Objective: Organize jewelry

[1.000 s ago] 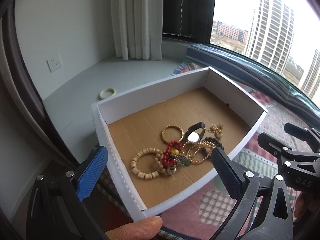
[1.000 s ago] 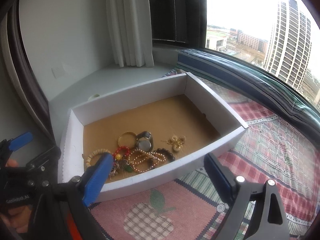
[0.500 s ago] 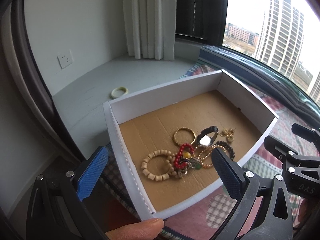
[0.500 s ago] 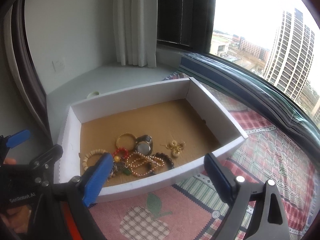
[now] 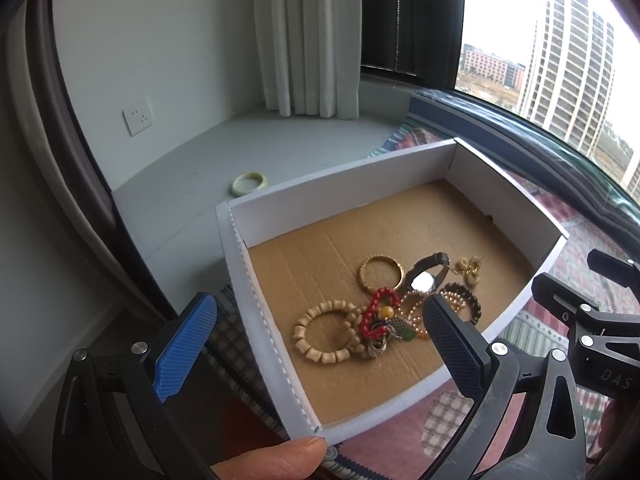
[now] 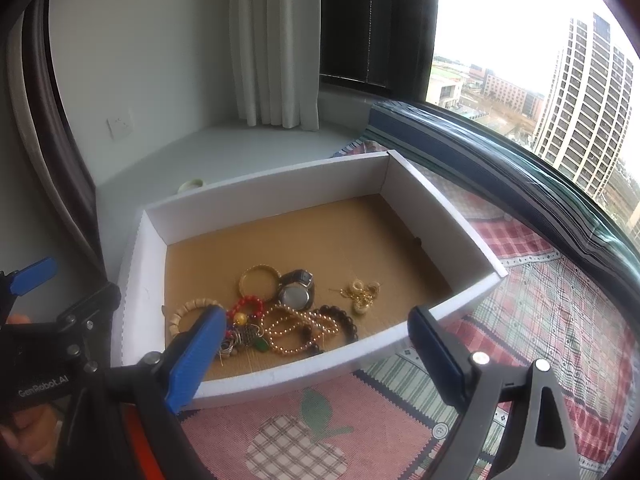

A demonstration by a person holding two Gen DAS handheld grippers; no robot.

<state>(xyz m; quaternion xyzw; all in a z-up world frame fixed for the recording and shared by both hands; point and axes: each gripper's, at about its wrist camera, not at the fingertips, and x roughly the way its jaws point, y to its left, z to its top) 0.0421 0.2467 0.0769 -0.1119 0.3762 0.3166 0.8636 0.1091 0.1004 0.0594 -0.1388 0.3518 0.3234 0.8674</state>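
Note:
A white box with a brown cardboard floor (image 5: 304, 256) (image 6: 320, 240) holds a pile of jewelry: a wooden bead bracelet (image 5: 324, 336) (image 6: 188, 312), a red bead bracelet (image 5: 378, 312) (image 6: 246, 306), a gold bangle (image 5: 380, 274) (image 6: 260, 280), a watch (image 5: 426, 276) (image 6: 296, 292), pearl strands (image 6: 292, 330), dark beads (image 5: 466, 300) (image 6: 340, 320) and gold earrings (image 5: 468, 270) (image 6: 362, 292). My left gripper (image 5: 320, 356) is open above the box's near left corner. My right gripper (image 6: 316, 356) is open over the box's front wall. Both are empty.
A pale green bangle (image 5: 249, 182) (image 6: 191, 186) lies on the grey sill behind the box. The box stands on a red patterned cloth (image 6: 540, 312). A window and a white curtain (image 5: 304, 40) are behind. A thumb (image 5: 272, 458) shows at the bottom of the left view.
Both views have shifted so the box sits further right and lower in frame; the grippers moved slightly left. The jewelry has not moved. Both grippers stayed open.

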